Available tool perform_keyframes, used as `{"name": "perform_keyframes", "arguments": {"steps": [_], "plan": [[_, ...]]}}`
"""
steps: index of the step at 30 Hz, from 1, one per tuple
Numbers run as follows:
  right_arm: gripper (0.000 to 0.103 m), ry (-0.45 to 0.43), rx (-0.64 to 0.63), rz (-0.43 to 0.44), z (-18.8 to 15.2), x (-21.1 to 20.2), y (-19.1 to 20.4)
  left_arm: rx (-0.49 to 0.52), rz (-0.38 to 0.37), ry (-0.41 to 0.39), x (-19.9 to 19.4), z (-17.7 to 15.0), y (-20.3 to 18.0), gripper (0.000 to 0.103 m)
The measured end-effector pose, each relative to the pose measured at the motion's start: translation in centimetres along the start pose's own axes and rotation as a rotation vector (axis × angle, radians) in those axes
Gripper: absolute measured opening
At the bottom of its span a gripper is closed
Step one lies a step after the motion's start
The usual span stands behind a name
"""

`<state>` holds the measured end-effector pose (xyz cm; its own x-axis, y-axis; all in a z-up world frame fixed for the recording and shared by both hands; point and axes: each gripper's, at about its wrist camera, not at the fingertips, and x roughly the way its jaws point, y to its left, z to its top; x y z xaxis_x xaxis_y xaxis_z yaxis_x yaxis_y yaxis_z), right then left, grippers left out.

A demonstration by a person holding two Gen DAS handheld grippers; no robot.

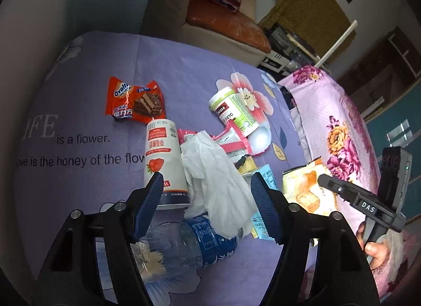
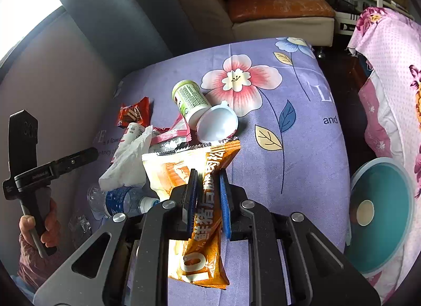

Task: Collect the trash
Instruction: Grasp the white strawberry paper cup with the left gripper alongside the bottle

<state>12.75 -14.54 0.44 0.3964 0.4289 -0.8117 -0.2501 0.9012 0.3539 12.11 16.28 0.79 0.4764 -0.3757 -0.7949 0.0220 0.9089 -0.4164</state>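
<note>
A home living room: cushioned sofa (image 2: 279,11), floral bedsheet (image 2: 302,127) (printed with mottoes), keyboard (image 1: 286,48).

The bed sheet (image 1: 79,74) is lilac, printed with pink-and-white flowers, blue and cream leaves and dark lettering. The snack wrapper (image 1: 134,100) is orange-red with a brown wafer pictured; the cylinder can (image 1: 164,158) white with a red label and a strawberry. The tissue (image 1: 213,182) is white, the water bottle (image 1: 189,245) clear with a blue label, the supplement jar (image 2: 189,100) pale green and white, the snack bag (image 2: 202,227) orange and cream, the fingers (image 2: 225,200) blue
</note>
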Motion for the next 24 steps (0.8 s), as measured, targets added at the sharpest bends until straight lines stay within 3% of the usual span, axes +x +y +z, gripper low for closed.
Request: {"name": "perform_keyframes", "arguments": {"steps": [3,12,18,19,24], "plan": [[0.015,0.007,-0.007,0.0,0.1,0.4,0.4,-0.02,0.119,-0.005,0.8,0.6,1.1,0.07],[0.016,0.01,-0.006,-0.023,0.4,0.5,0.6,0.035,0.24,0.115,6.9,-0.6,1.2,0.069],[0.016,0.013,0.006,-0.026,0.6,0.7,0.2,0.022,0.214,0.149,7.4,-1.7,3.0,0.069],[0.016,0.015,0.007,-0.025,0.6,0.8,0.2,0.022,0.213,0.145,7.3,-1.8,3.3,0.058],[0.016,0.016,0.014,-0.024,0.5,1.2,0.3,0.02,0.208,0.093,5.5,-1.7,3.7,0.057]]}}
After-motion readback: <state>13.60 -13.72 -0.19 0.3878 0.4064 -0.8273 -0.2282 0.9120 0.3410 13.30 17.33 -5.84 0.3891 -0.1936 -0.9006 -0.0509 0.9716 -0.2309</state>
